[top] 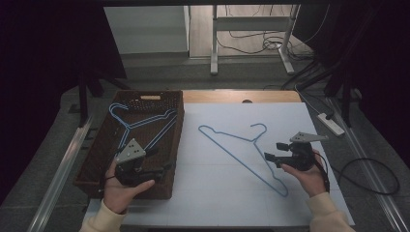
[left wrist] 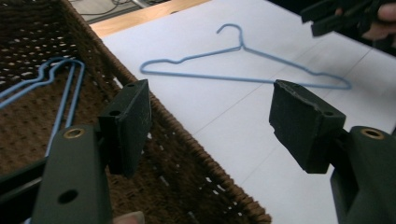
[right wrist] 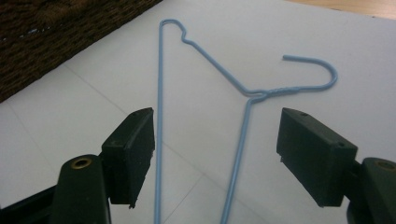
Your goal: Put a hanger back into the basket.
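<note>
Basket [top: 164, 104]: brown wicker, held blue hangers | hanger [top: 241, 150]: thin blue wire, flat on white sheet right of basket | left gripper [top: 167, 168]: jaws apart, empty, over basket | right gripper [top: 271, 151]: jaws apart, empty, beside hanger.

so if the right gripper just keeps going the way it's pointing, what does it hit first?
Most likely the blue hanger lying on the white mat. The right gripper has open jaws straddling the hanger's wires just below the hook's twist. Nothing else sits in between, though depth is hard to judge.

White power strip [top: 331, 123] on floor, table frame [top: 251, 34] beyond.
</note>
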Demonstrator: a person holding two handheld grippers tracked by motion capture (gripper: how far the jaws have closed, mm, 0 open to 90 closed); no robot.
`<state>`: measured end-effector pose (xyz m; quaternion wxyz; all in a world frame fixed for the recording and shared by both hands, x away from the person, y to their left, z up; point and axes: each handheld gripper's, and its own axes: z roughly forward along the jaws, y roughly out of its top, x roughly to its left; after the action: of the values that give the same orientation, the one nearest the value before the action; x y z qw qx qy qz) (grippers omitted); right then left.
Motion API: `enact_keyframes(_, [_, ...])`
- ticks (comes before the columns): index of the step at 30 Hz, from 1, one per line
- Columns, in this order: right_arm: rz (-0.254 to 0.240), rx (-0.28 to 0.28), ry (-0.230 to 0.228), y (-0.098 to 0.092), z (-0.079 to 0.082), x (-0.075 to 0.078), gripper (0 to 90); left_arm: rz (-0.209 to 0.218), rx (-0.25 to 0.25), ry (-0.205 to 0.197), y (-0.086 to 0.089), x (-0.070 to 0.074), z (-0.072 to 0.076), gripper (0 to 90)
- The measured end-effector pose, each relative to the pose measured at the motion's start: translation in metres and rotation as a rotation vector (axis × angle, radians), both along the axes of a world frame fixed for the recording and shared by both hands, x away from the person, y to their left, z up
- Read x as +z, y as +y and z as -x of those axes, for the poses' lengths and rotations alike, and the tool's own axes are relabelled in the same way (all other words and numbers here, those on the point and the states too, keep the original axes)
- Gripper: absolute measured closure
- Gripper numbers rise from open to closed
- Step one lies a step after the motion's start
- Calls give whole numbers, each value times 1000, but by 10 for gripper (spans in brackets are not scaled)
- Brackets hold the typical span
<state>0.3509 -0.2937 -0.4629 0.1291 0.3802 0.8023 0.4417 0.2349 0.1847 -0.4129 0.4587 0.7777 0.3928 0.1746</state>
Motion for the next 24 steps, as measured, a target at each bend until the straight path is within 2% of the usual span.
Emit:
enact_keyframes(5, [2,-2,17,2,-16,3,283,6,-2,0,3,-3,0,304])
enact_keyframes(12, [61,-26,76,12,-53,-1,313,0,7,8,10,-9,-3,305])
enact_keyframes(14, [68,-25,79,13,-57,-2,337,3,5,13,11,-10,-3,305])
enact_keyframes(17, [86,-30,97,18,-75,-7,429,-3,5,14,13,-13,-5,306])
enact_keyframes(19, [100,-38,98,20,-79,-8,460,-2,5,15,13,-14,-5,306])
enact_keyframes(20, [112,-52,114,23,-88,-11,566,-4,6,17,14,-15,-5,306])
enact_keyframes(21, [112,-52,114,23,-88,-11,566,-4,6,17,14,-15,-5,306])
enact_keyframes(22, [126,-54,126,25,-93,-13,626,-4,9,17,15,-15,-5,306])
enact_keyframes(23, [150,-64,146,27,-104,-19,735,-6,10,16,15,-15,-6,306])
enact_keyframes(24, [150,-64,146,27,-104,-19,735,-8,11,16,16,-16,-6,306])
